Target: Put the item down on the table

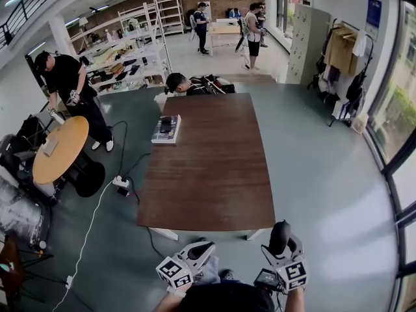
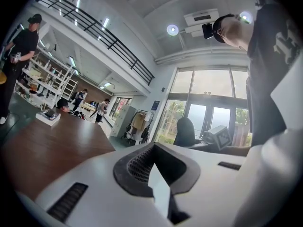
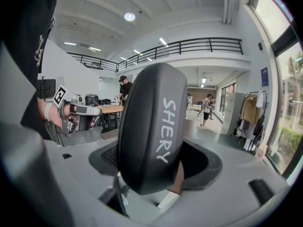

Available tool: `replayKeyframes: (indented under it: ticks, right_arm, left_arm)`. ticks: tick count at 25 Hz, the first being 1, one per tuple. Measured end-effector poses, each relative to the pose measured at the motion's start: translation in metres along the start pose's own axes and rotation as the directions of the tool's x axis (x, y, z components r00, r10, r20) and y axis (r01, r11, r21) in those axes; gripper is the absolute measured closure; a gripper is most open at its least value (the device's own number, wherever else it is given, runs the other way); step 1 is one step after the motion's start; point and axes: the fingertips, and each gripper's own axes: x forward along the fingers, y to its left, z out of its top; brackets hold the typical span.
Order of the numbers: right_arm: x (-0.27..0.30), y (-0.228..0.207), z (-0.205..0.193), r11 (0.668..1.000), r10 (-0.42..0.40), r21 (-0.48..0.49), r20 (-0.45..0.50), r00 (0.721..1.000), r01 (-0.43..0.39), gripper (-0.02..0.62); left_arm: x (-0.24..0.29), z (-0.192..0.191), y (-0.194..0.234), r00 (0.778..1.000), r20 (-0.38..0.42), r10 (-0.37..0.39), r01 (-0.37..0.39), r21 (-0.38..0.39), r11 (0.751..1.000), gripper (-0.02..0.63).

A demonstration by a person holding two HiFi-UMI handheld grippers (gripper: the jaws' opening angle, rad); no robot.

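At the bottom right of the head view, my right gripper (image 1: 283,251) is clamped on a dark rounded item (image 1: 280,234) lettered SHERY. It is held upright, short of the brown table (image 1: 208,168). My left gripper (image 1: 200,251), bottom centre, has its fingers together with nothing between them. A flat box (image 1: 166,129) lies at the table's upper-left edge.

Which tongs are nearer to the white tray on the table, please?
Left. The left tongs hover past the table's near edge, roughly in line with the white tray; the right tongs are farther right.
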Motion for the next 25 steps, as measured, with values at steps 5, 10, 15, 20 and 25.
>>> replayKeyframes:
  ticks: [5,10,15,20,25]
  right_arm:
    - [0.015,-0.002,-0.005,0.999,0.022,-0.039,0.005,1.0,-0.022,0.264]
    - [0.033,0.008,0.01,0.997,0.048,-0.056,0.008,0.999,-0.048,0.264]
    - [0.051,0.014,0.028,0.996,0.063,-0.065,0.002,0.998,-0.063,0.264]
    - [0.069,0.017,0.031,0.991,0.088,-0.101,0.002,0.996,-0.088,0.264]
    - [0.085,0.021,0.047,0.985,0.115,-0.129,-0.004,0.993,-0.114,0.264]
  left_arm:
    - [0.001,0.006,0.009,1.0,0.02,0.009,-0.009,-0.006,1.0,0.6]
    - [-0.009,0.012,0.023,0.999,0.035,0.027,-0.027,-0.004,1.0,0.6]
    - [-0.015,0.019,0.037,0.998,0.045,0.042,-0.042,-0.009,0.999,0.6]
    - [-0.022,0.025,0.051,0.995,0.066,0.072,-0.072,-0.006,0.997,0.6]
    - [-0.033,0.032,0.062,0.99,0.085,0.114,-0.113,-0.007,0.994,0.6]
